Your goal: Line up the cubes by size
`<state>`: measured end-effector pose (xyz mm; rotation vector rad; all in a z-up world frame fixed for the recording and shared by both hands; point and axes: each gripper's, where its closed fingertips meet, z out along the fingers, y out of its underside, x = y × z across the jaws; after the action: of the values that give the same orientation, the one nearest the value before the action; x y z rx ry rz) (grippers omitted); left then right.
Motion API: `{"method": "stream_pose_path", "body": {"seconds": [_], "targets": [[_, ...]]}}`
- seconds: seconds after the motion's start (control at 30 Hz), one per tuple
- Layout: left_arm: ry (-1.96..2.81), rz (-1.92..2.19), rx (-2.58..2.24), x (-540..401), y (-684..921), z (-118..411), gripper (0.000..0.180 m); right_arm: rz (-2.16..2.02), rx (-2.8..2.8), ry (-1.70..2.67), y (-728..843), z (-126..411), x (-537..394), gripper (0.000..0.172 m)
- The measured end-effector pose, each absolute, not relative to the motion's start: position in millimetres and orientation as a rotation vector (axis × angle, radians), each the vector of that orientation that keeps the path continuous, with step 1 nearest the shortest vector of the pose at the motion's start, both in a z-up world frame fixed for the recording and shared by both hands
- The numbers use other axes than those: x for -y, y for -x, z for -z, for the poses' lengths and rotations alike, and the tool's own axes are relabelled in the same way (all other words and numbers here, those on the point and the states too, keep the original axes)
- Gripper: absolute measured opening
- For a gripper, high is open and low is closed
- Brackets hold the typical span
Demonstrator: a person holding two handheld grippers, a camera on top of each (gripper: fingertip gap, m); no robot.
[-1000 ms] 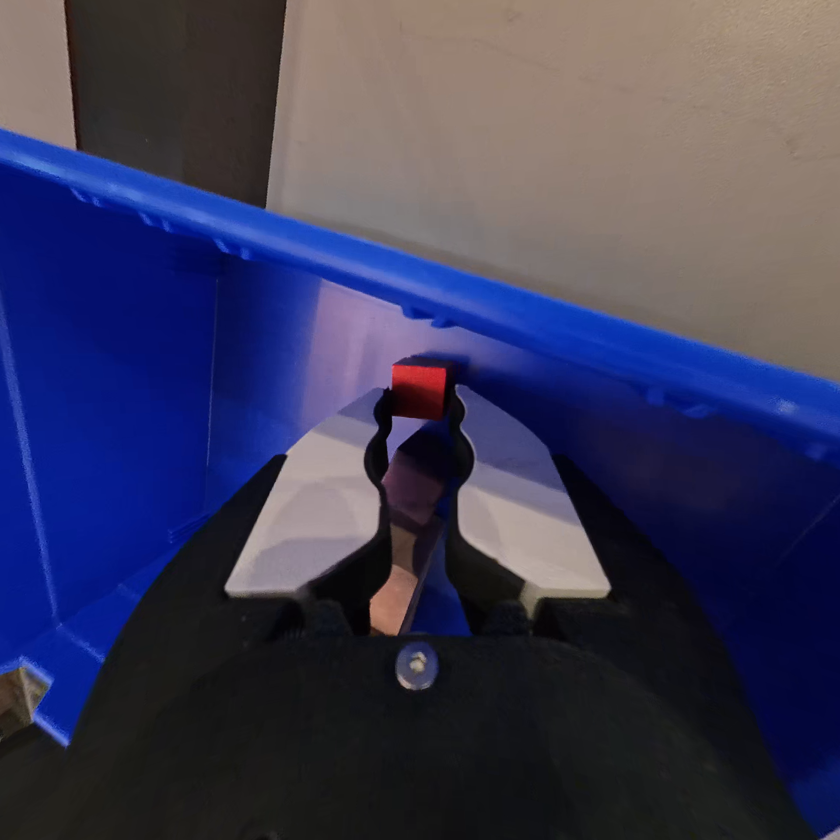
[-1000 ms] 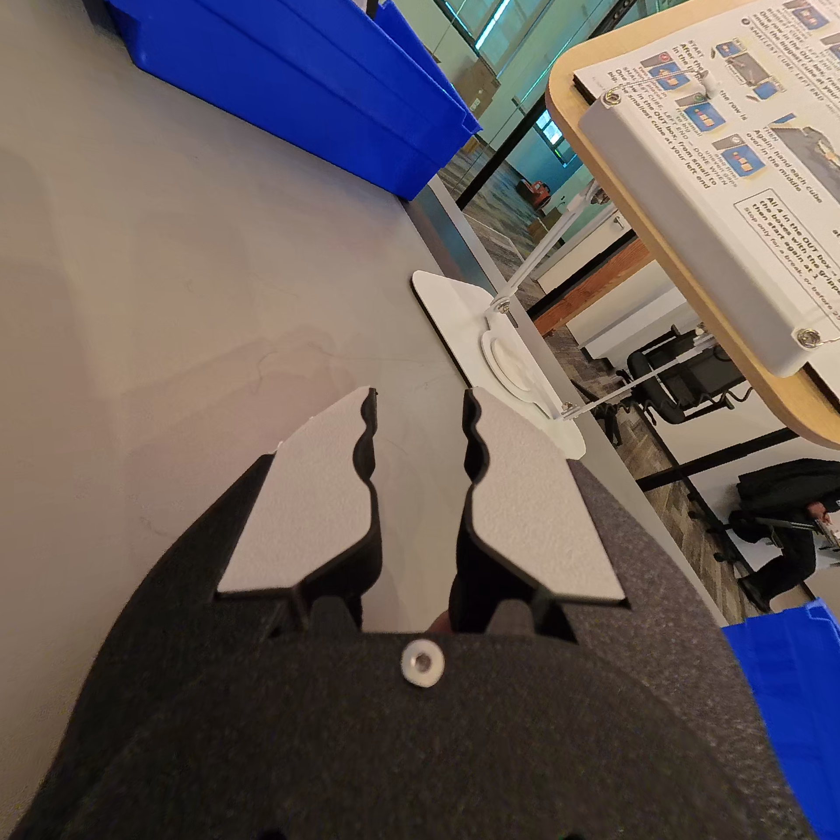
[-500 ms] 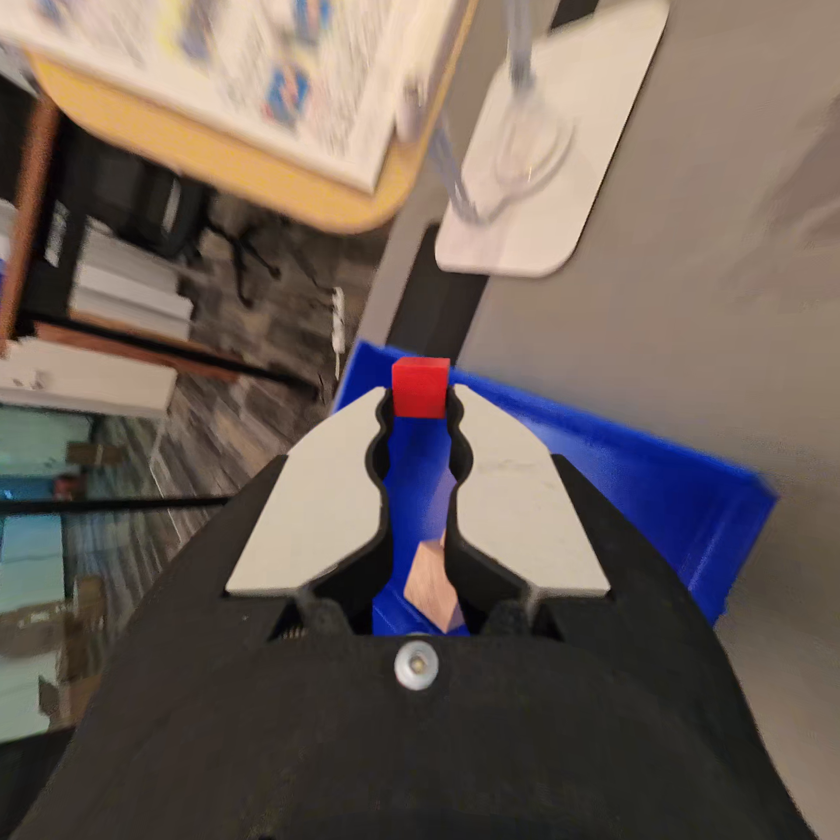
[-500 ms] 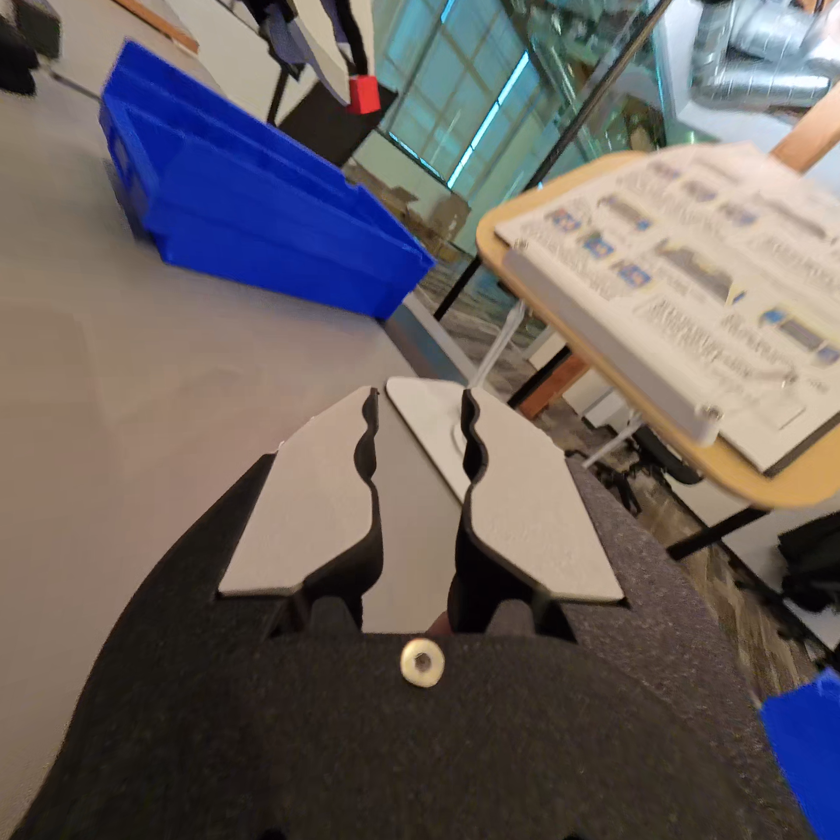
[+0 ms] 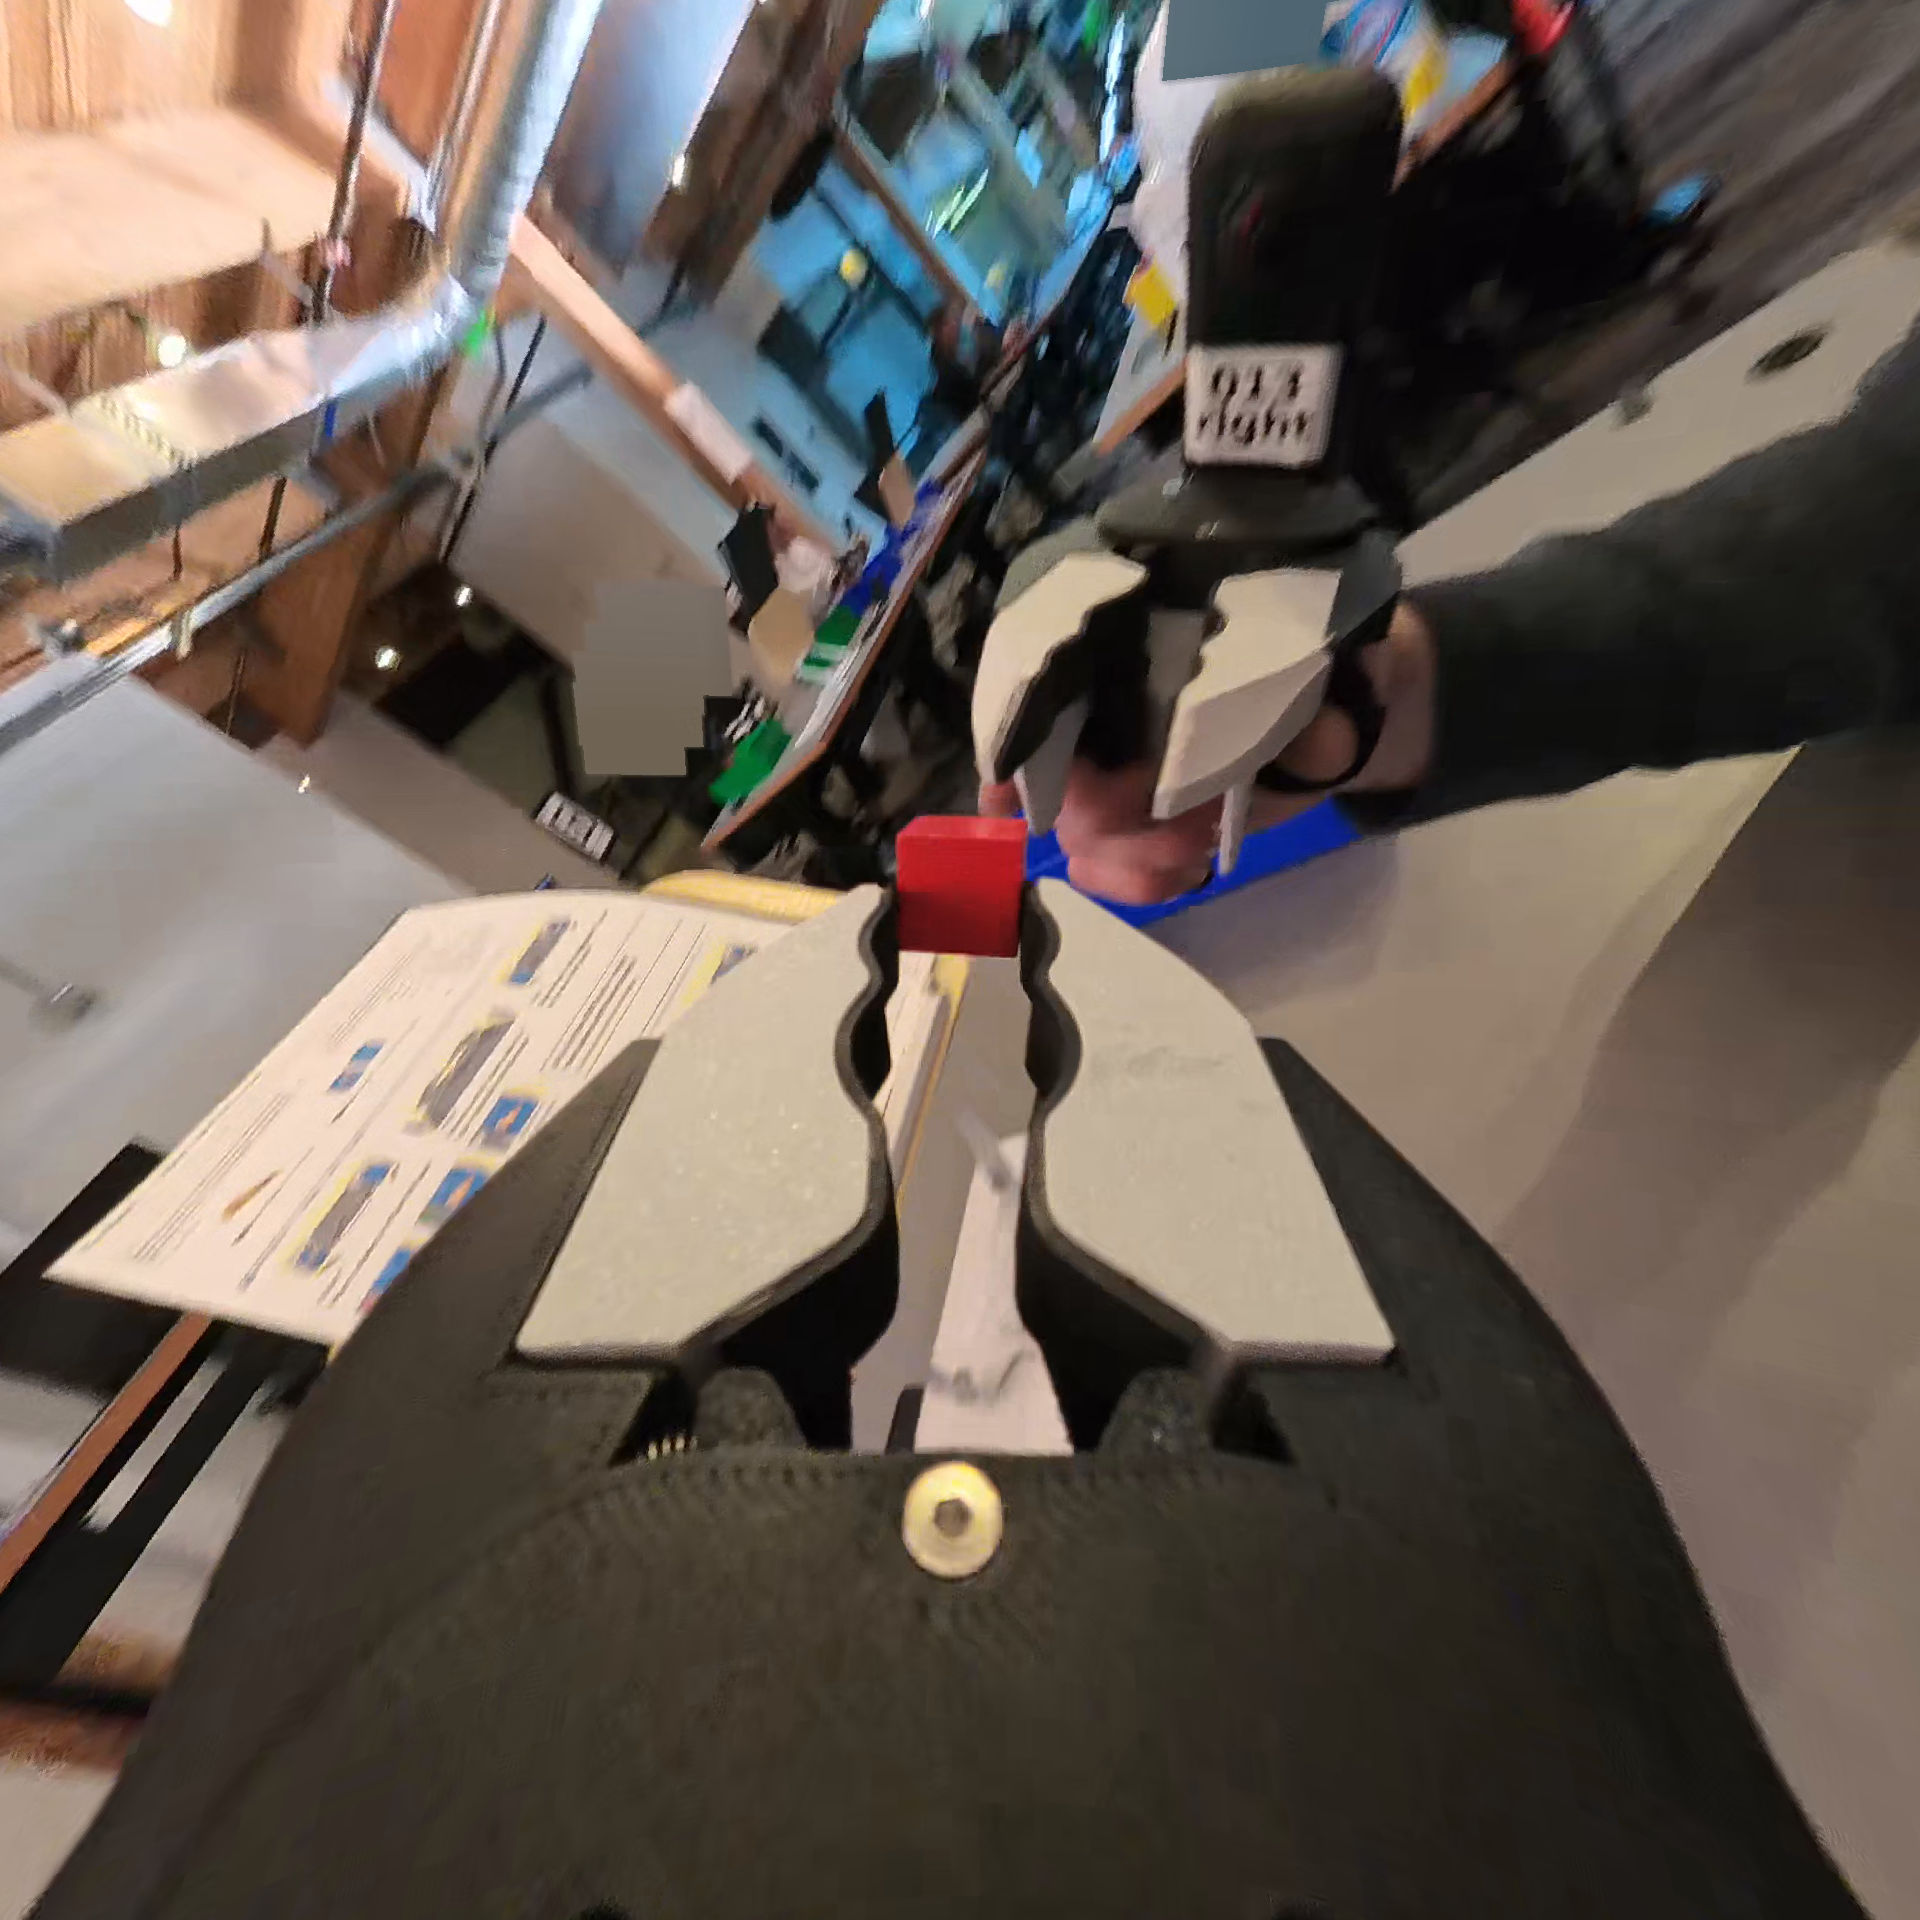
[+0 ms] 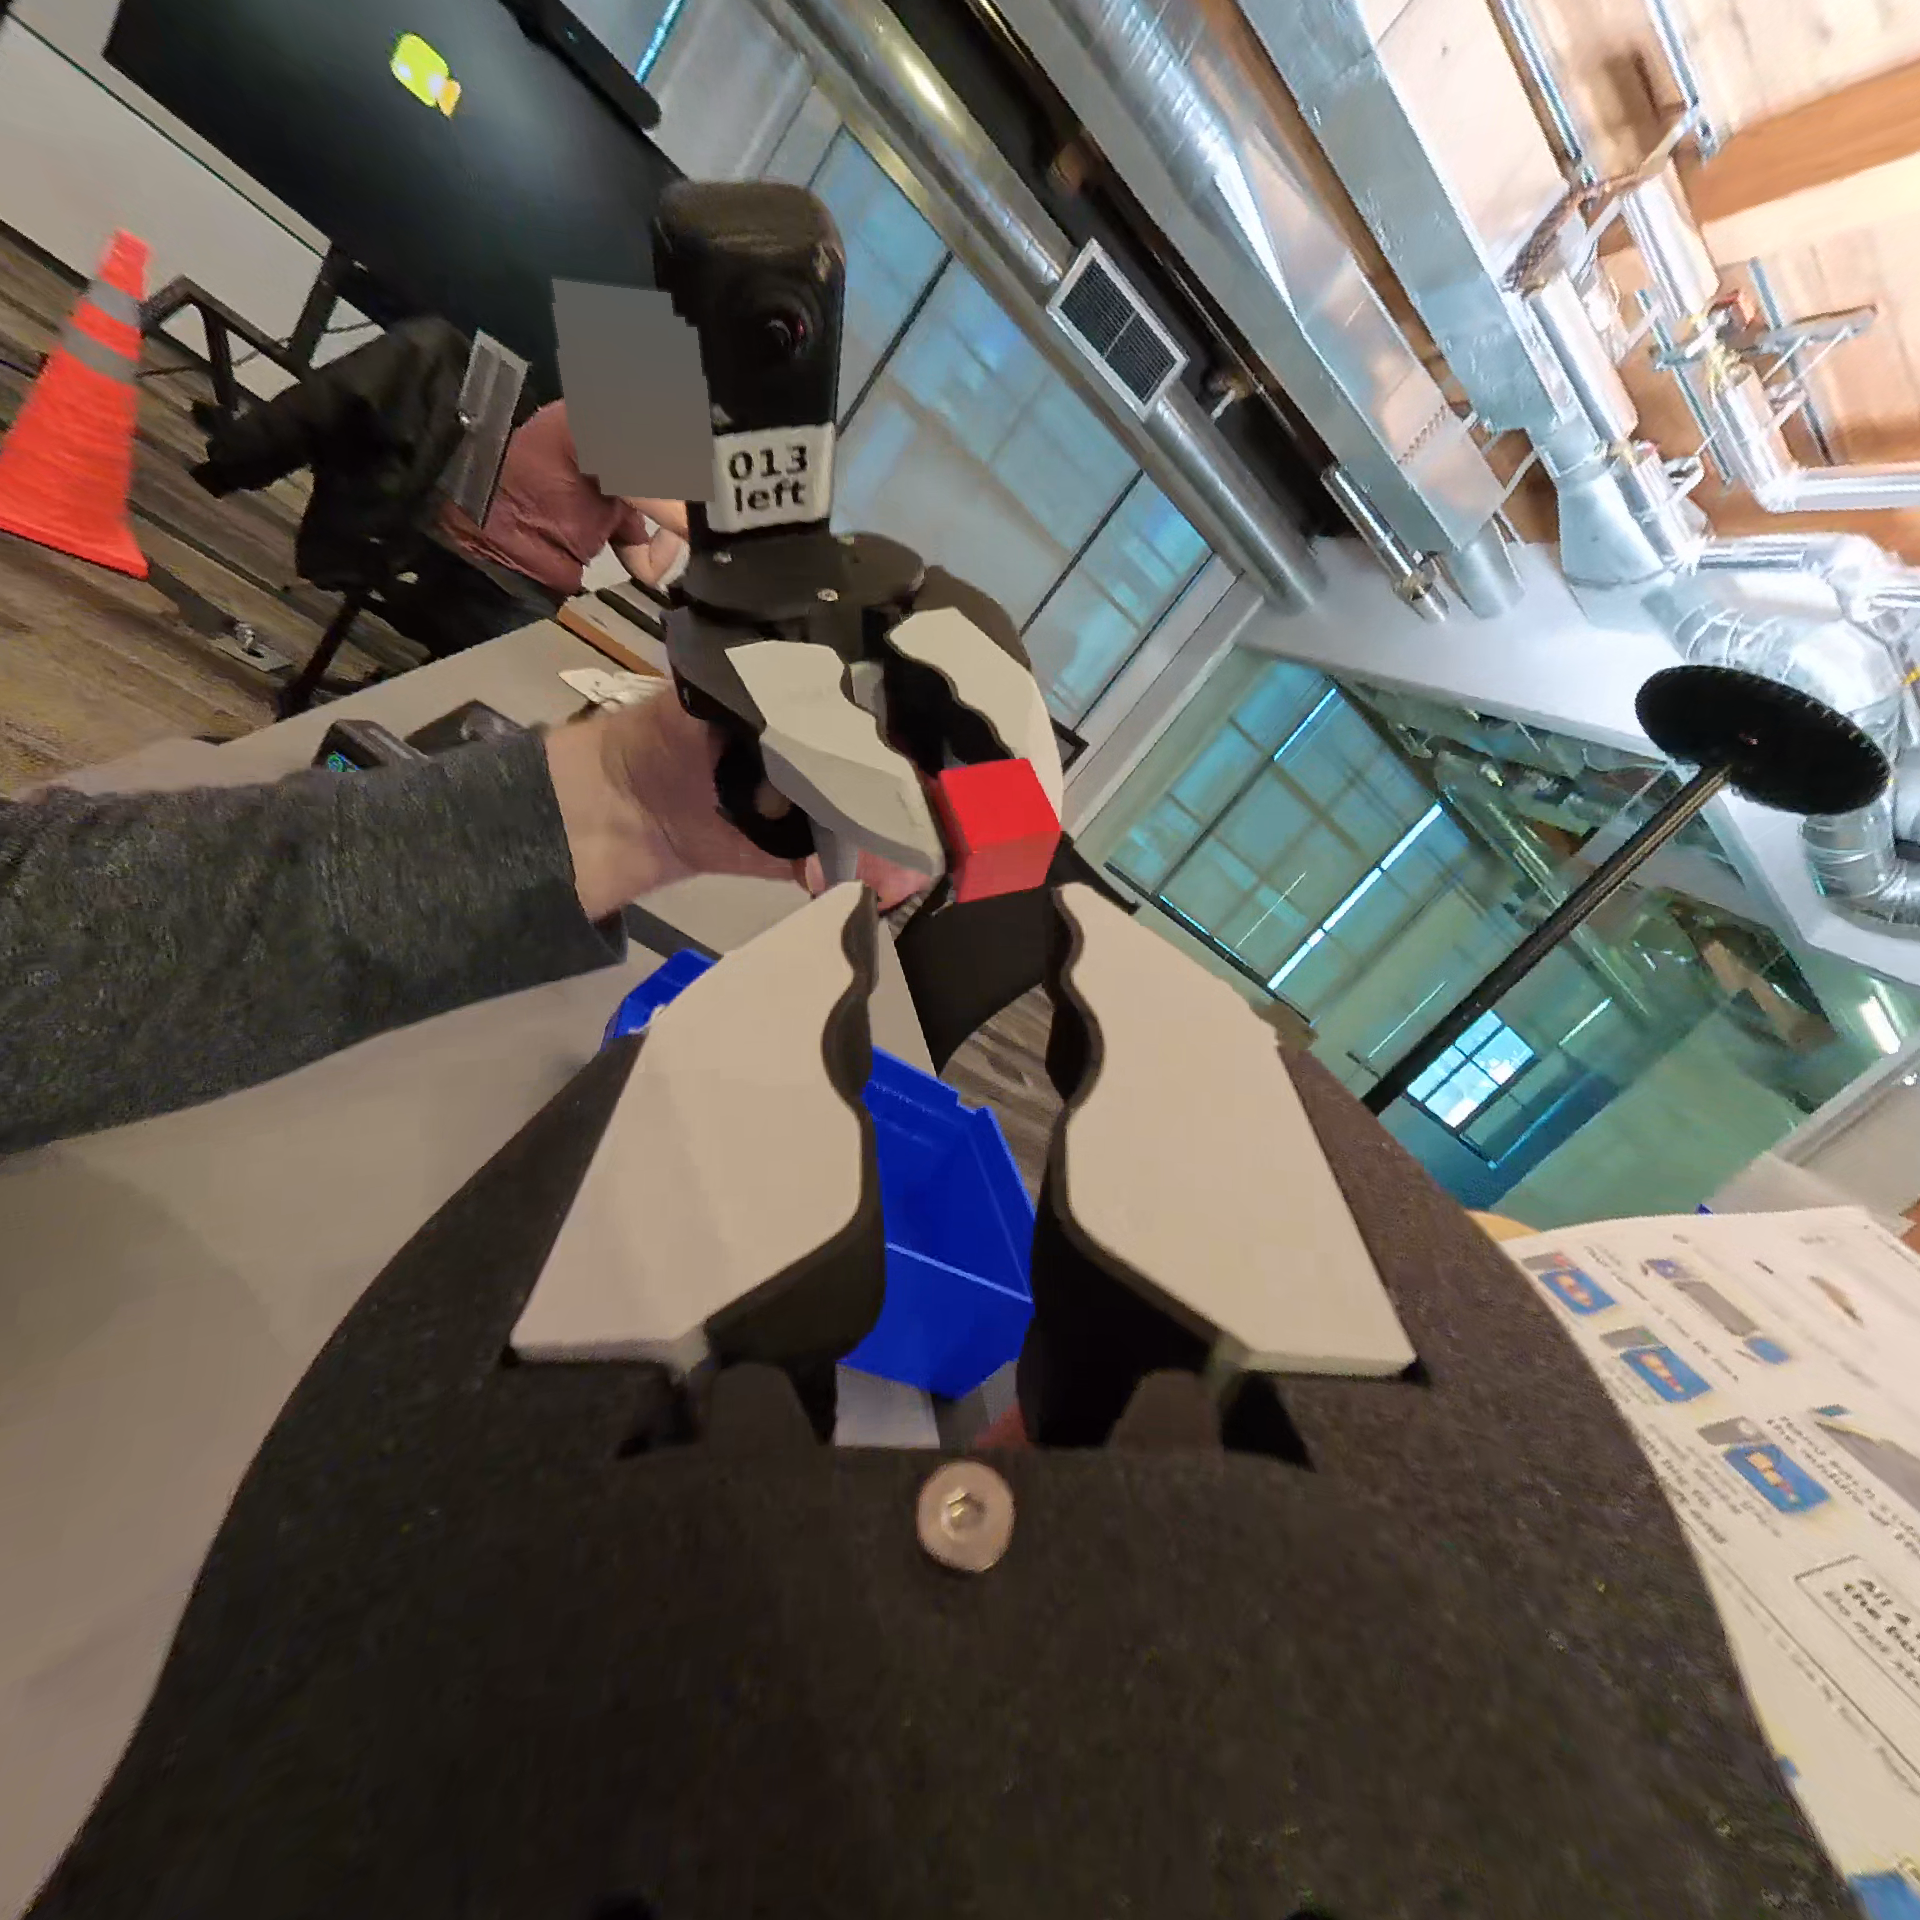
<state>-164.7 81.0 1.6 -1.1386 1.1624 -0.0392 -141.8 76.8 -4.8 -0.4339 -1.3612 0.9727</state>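
Note:
My left gripper (image 5: 958, 920) is shut on a small red cube (image 5: 958, 883), pinched at the very fingertips and held in the air. The right wrist view shows the same grasp: the left gripper (image 6: 951, 831) points toward me with the red cube (image 6: 997, 831) between its pads. My right gripper (image 6: 961, 899) is open and empty, its tips just short of the cube. In the left wrist view the right gripper (image 5: 1122, 810) faces mine, its fingers apart, beside and slightly beyond the cube. Neither of its pads touches the cube.
A blue bin (image 6: 935, 1226) sits on the grey table (image 6: 208, 1247) below both grippers and shows behind the right gripper (image 5: 1278, 842). A printed instruction sheet on a wooden board (image 5: 416, 1091) stands at the table's edge. A hand and grey sleeve (image 6: 260, 883) hold the left gripper. Left and right tips are no more than a few centimetres apart.
My left gripper lifted the red cube out of the blue bin and swung up to face the right gripper. My right gripper rose from the table, turned toward it, and stayed open.

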Motion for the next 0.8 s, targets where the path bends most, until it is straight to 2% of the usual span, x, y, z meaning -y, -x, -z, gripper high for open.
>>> {"method": "stream_pose_path", "body": {"seconds": [0.8], "targets": [[0.979,0.318,-1.296,-61.7,115.6,2.4,0.021,-0.999,1.412,0.343,122.4,-1.5,-57.0,0.024]]}}
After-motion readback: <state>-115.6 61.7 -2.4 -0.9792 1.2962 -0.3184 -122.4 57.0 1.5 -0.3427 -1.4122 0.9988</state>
